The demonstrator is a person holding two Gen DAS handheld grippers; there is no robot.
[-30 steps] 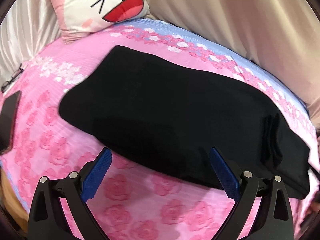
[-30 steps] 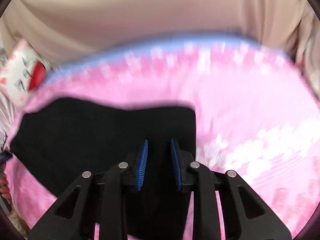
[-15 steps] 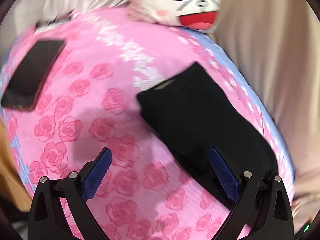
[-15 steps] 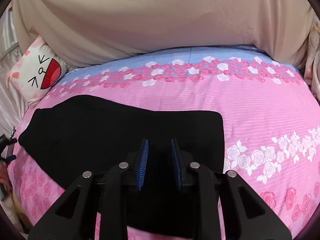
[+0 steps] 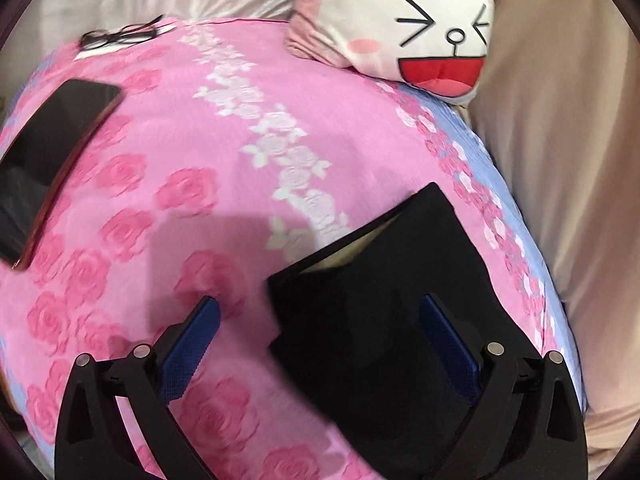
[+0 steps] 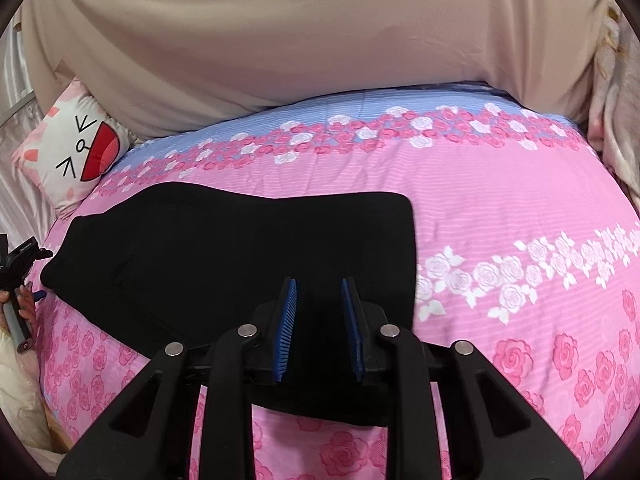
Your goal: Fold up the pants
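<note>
The black pants [image 6: 240, 256] lie folded lengthwise on the pink rose bedspread [image 6: 500, 208]. In the left wrist view their waist end [image 5: 384, 292] lies at lower right, with pale lining showing in the opening. My left gripper [image 5: 320, 340] is open and empty, its fingers straddling the near waist corner. It shows at the left edge of the right wrist view [image 6: 20, 276]. My right gripper [image 6: 320, 320] hovers over the leg end of the pants, jaws narrowly apart, with nothing between them.
A cat-face pillow [image 5: 404, 20] leans at the head of the bed. A dark phone [image 5: 48, 152] and glasses [image 5: 120, 34] lie on the bedspread to the left. A beige curtain [image 6: 300, 32] hangs behind the bed.
My left gripper has swung left along the pants to the waist end and come closer to it. My right gripper has stayed over the leg end.
</note>
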